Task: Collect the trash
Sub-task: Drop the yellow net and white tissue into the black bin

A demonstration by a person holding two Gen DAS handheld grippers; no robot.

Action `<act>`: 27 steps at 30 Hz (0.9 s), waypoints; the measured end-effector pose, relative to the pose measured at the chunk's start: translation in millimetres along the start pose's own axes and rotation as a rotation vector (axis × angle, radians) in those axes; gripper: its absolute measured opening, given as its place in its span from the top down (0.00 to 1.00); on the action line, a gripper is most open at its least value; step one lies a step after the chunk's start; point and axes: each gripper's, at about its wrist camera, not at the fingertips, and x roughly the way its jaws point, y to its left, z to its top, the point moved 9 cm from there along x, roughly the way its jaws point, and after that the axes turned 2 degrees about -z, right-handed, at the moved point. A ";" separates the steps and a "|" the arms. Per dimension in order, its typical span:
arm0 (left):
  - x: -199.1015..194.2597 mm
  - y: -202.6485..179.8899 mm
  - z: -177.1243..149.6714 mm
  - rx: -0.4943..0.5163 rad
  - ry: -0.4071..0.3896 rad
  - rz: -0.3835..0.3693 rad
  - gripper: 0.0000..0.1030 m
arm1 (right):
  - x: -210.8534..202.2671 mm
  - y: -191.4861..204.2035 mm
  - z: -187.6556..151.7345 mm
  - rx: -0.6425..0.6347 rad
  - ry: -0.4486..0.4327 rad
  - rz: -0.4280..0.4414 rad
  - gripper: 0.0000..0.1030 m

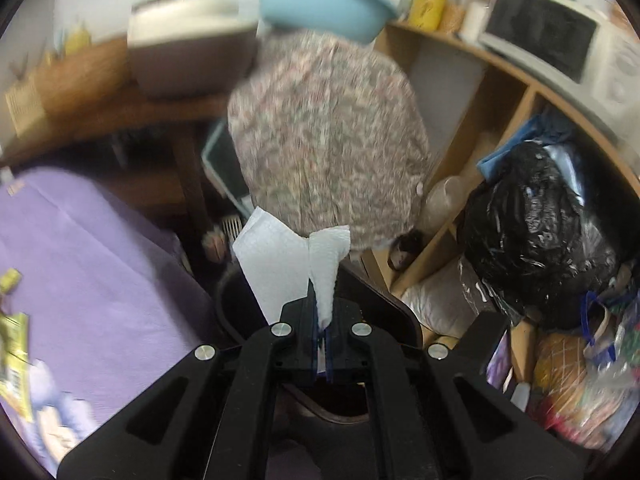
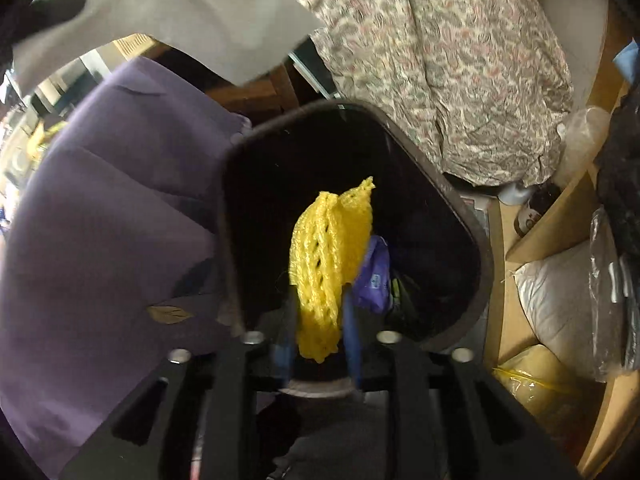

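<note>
Though blurred, wrapper [image 2: 374, 276] (purple) unreadable.

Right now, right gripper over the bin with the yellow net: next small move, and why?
Probably open the right gripper wider. The yellow net hangs between its parted fingers, directly above the dark bin, so it should drop in. The left gripper can bring its paper towel after.
</note>
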 end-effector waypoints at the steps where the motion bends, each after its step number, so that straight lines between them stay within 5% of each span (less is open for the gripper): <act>1: 13.0 0.7 -2.7 -0.016 0.026 0.001 0.98 | 0.7 -3.2 0.1 0.009 -0.008 -0.012 0.49; 13: 104.3 6.0 -52.9 -0.126 0.275 -0.009 0.96 | -15.0 -7.4 -14.2 0.004 -0.042 -0.024 0.39; 14: 103.7 7.0 -54.7 -0.151 0.285 -0.024 0.92 | -15.8 -7.7 -14.5 0.004 -0.043 -0.026 0.39; 16: 100.3 8.9 -54.4 -0.189 0.294 -0.047 0.68 | -17.4 -8.5 -15.1 0.005 -0.044 -0.030 0.39; 17: 94.4 10.3 -52.2 -0.199 0.282 -0.047 0.40 | -18.5 -8.3 -15.0 0.005 -0.045 -0.031 0.39; 18: 88.7 10.5 -49.1 -0.199 0.258 -0.041 0.28 | -20.7 -6.9 -15.4 0.005 -0.047 -0.026 0.39; 23: 32.8 3.1 -33.1 -0.169 0.127 -0.063 0.27 | -35.7 -5.0 -13.7 0.014 -0.079 -0.026 0.39; 27: -44.0 -3.8 -24.7 -0.080 -0.055 -0.030 0.19 | -58.1 5.4 -10.6 0.004 -0.127 -0.009 0.39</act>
